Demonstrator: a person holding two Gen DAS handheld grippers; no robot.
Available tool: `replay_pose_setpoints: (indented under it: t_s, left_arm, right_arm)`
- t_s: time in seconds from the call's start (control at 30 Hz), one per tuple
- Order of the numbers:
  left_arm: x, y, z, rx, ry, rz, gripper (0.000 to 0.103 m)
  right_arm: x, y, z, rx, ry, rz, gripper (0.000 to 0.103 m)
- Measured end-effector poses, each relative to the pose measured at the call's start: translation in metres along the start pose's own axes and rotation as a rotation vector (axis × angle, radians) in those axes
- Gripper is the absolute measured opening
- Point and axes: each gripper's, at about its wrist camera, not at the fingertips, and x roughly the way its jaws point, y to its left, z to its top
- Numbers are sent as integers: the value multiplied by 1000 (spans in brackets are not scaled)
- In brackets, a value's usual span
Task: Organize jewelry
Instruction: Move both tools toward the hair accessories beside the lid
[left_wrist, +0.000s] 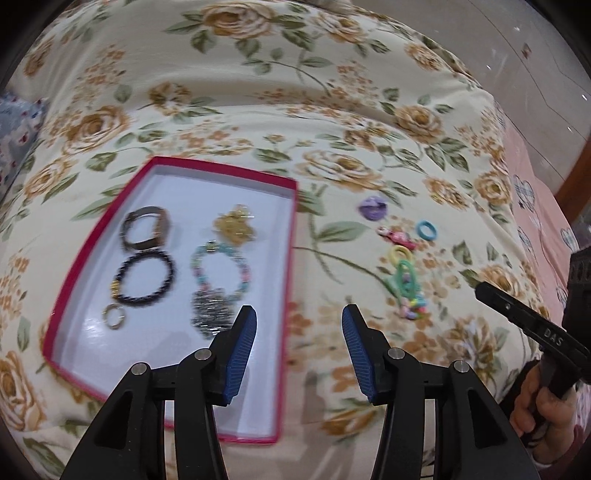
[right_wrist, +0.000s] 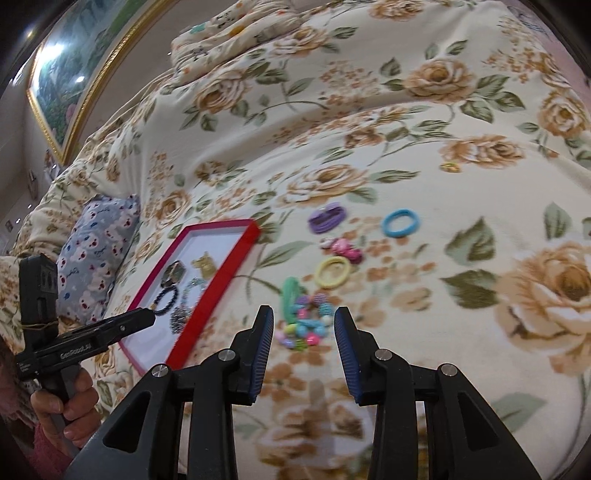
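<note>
A red-rimmed white tray (left_wrist: 295, 206) lies on the floral bedspread. It holds a brown watch (left_wrist: 147, 229), a dark bead bracelet (left_wrist: 144, 278), a pastel bead bracelet (left_wrist: 220, 267), a gold piece (left_wrist: 234, 225), a silver piece (left_wrist: 212, 312) and a small ring (left_wrist: 113, 315). My left gripper (left_wrist: 299, 321) is open and empty over the tray's right edge. My right gripper (right_wrist: 303, 325) is open and empty, just short of a colourful bead bracelet (right_wrist: 304, 325) and green hair tie (right_wrist: 290, 295). The tray (right_wrist: 218, 284) also shows at the left of the right wrist view.
Loose on the bedspread lie a yellow hair tie (right_wrist: 332, 272), a blue hair tie (right_wrist: 400, 222), a purple hair tie (right_wrist: 327, 218) and a pink clip (right_wrist: 341, 248). A blue patterned pillow (right_wrist: 92, 251) lies left of the tray. A framed picture (right_wrist: 77, 66) hangs behind.
</note>
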Motion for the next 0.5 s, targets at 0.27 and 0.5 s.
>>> replay_pose_setpoints:
  t_s: [0.27, 0.5]
  left_arm:
    - [28, -34, 12, 52, 46, -48, 48]
    - [56, -52, 25, 67, 77, -79, 48]
  right_arm:
    - [0, -21, 7, 14, 4, -33, 37]
    - [8, -35, 19, 22, 9, -57, 37]
